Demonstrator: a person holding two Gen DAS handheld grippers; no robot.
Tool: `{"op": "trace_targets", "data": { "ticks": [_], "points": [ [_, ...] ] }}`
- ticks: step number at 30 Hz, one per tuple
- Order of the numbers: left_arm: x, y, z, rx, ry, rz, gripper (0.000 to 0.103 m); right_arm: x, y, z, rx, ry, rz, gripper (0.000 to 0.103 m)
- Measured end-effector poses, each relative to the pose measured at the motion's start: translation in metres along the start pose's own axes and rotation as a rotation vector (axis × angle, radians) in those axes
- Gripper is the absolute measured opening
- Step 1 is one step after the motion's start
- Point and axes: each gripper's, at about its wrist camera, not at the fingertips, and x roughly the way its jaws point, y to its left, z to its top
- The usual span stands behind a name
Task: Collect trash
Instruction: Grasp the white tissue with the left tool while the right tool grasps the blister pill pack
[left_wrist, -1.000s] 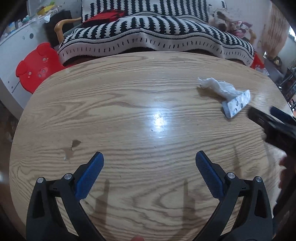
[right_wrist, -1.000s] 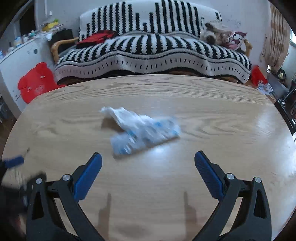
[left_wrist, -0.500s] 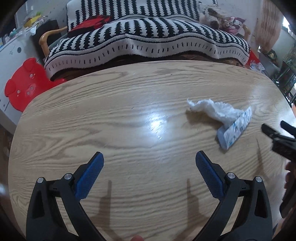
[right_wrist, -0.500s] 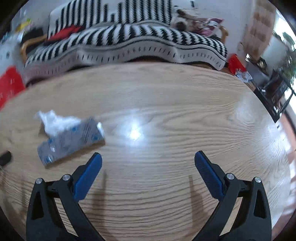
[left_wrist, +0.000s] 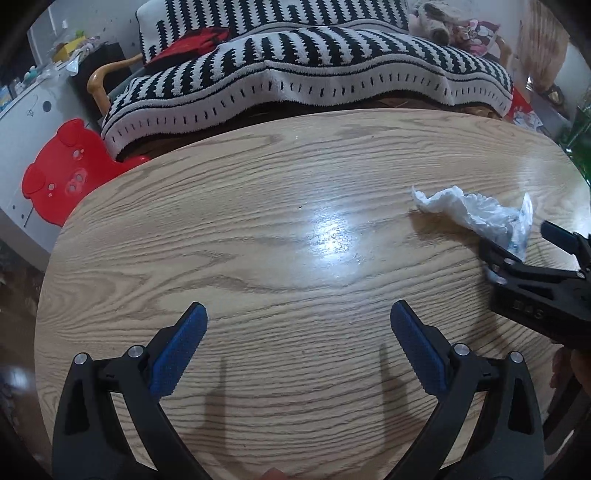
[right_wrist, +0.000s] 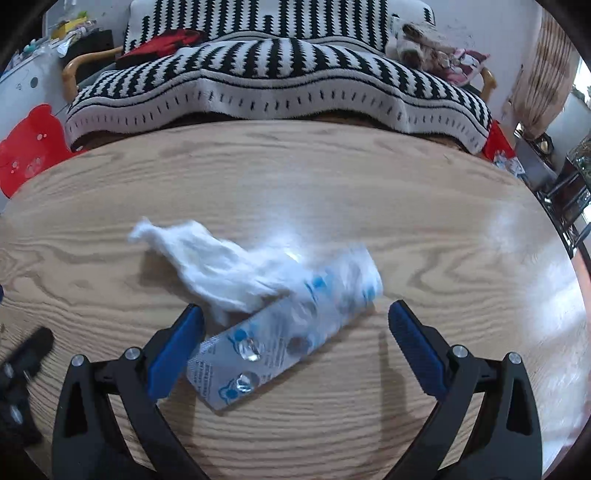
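A crumpled white tissue (right_wrist: 207, 262) lies on the oval wooden table (right_wrist: 443, 229), and a silver-and-blue blister pack (right_wrist: 288, 339) rests against it. My right gripper (right_wrist: 295, 314) is open, with the pack lying between its blue pads, nearer the left pad (right_wrist: 177, 343). In the left wrist view the tissue (left_wrist: 454, 203) and pack (left_wrist: 521, 225) sit at the far right, with the right gripper (left_wrist: 521, 240) straddling the pack. My left gripper (left_wrist: 298, 321) is open over bare table, well left of the trash.
Beyond the table's far edge is a sofa under a black-and-white striped blanket (left_wrist: 295, 66). A red bear-shaped stool (left_wrist: 62, 173) stands at the left. Shelving and clutter (right_wrist: 565, 192) stand off the table's right end. The left gripper shows blurred at the left edge (right_wrist: 26, 362).
The right gripper has swung back and closed in on the trash, so the pack now lies between its open fingers. The left gripper stays open and has shifted slightly.
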Motion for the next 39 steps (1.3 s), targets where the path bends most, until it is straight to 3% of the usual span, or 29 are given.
{"op": "trace_targets", "data": {
  "ticks": [5, 9, 15, 20, 24, 28, 34, 35, 36, 37, 38, 39],
  "points": [
    [0.004, -0.018, 0.014, 0.012, -0.012, -0.039, 0.096, 0.002, -0.047, -0.007, 0.026, 0.001, -0.028, 0.097],
    [0.008, -0.048, 0.025, 0.083, -0.024, -0.063, 0.097, 0.008, -0.076, -0.011, 0.081, 0.028, 0.052, 0.097],
    [0.017, -0.084, 0.040, 0.199, -0.032, -0.065, 0.097, 0.008, -0.076, -0.009, 0.032, 0.016, 0.085, 0.097],
    [0.036, -0.106, 0.043, 0.293, 0.035, -0.064, 0.097, 0.008, -0.077, -0.008, 0.000, -0.007, 0.110, 0.098],
    [0.039, -0.107, 0.043, 0.259, 0.015, -0.097, 0.097, 0.008, -0.077, -0.009, 0.005, -0.029, 0.113, 0.098],
    [0.051, -0.098, 0.045, 0.154, 0.032, -0.200, 0.098, 0.008, -0.078, -0.008, -0.001, -0.024, 0.118, 0.098],
    [0.051, -0.107, 0.049, 0.204, -0.002, -0.225, 0.098, 0.008, -0.079, -0.005, -0.020, 0.007, 0.133, 0.098],
    [0.050, -0.111, 0.050, 0.222, -0.004, -0.234, 0.096, 0.007, -0.080, -0.005, -0.019, 0.005, 0.135, 0.091],
    [0.046, -0.115, 0.050, 0.249, -0.025, -0.254, 0.078, 0.002, -0.082, -0.005, -0.016, -0.018, 0.139, 0.080],
    [0.039, -0.121, 0.050, 0.291, -0.065, -0.269, 0.013, -0.002, -0.085, -0.005, -0.012, -0.030, 0.150, 0.037],
    [0.036, -0.128, 0.051, 0.328, -0.072, -0.227, 0.015, -0.004, -0.089, -0.004, 0.012, -0.016, 0.186, 0.034],
    [0.034, -0.136, 0.049, 0.357, -0.070, -0.232, 0.015, -0.005, -0.093, -0.004, 0.038, -0.002, 0.237, 0.033]
  ]
}}
